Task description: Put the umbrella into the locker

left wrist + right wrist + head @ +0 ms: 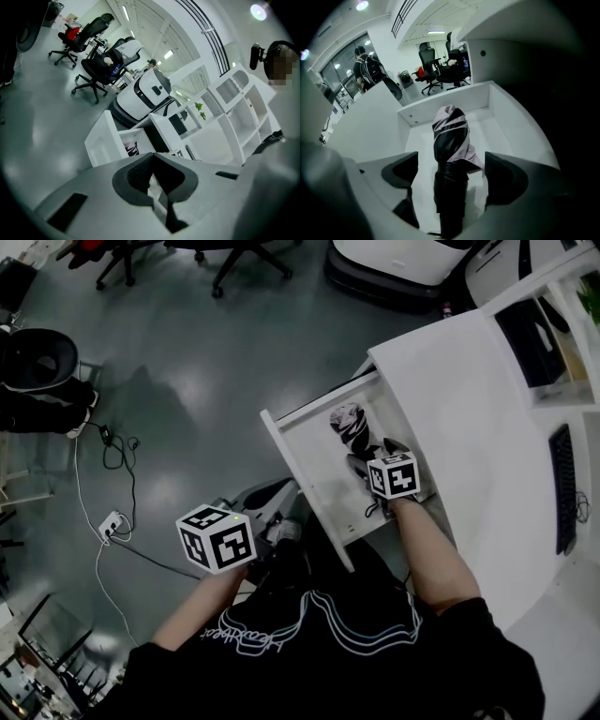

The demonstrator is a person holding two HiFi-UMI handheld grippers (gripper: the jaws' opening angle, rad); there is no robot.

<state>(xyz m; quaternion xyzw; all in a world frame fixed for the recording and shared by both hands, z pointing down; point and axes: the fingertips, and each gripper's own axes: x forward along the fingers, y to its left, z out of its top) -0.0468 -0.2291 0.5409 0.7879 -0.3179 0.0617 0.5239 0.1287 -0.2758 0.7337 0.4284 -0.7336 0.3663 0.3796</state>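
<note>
Black-and-pink striped umbrella, white locker, grey floor

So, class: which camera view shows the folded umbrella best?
The right gripper view: the umbrella fills mid-frame, close up, lying in the white locker. The head view shows it smaller from above, partly behind the right tool. The left gripper view catches only a small distant patch.

The left tool has its jaws together with nothing between them. Beyond it the white locker stands open, and the umbrella lies inside. Black chairs stand on the grey floor behind, with white shelves at right.
</note>
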